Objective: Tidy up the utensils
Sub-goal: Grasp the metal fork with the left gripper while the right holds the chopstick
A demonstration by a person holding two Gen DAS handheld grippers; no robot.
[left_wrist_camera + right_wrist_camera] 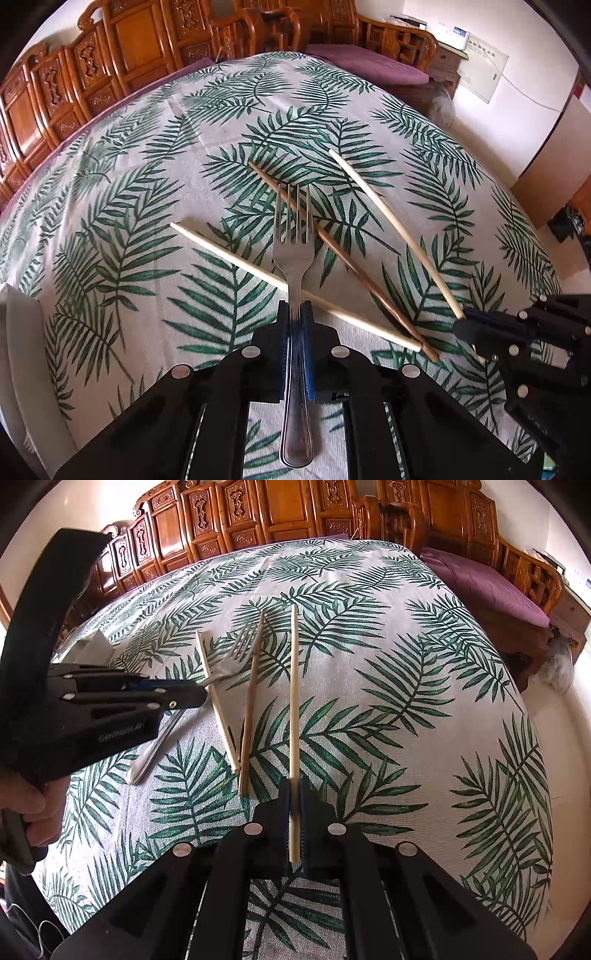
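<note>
My left gripper (295, 314) is shut on a steel fork (293, 254), tines pointing away, held just above the leaf-print tablecloth (147, 206). Under the fork lie a pale chopstick (236, 260) and a brown chopstick (332, 243), crossing near their near ends. My right gripper (294, 790) is shut on another pale chopstick (294, 701) near its thick end; it also shows in the left wrist view (391, 225), with the right gripper (461, 325) at the right. In the right wrist view the left gripper (201, 696) holds the fork (229, 668) beside the pale chopstick (218, 701) and the brown chopstick (251, 705).
A white container (22, 350) stands at the table's left edge; it also shows in the right wrist view (92, 646). Carved wooden chairs (258, 513) line the far side, and a bench with a purple cushion (487, 587) stands to the right.
</note>
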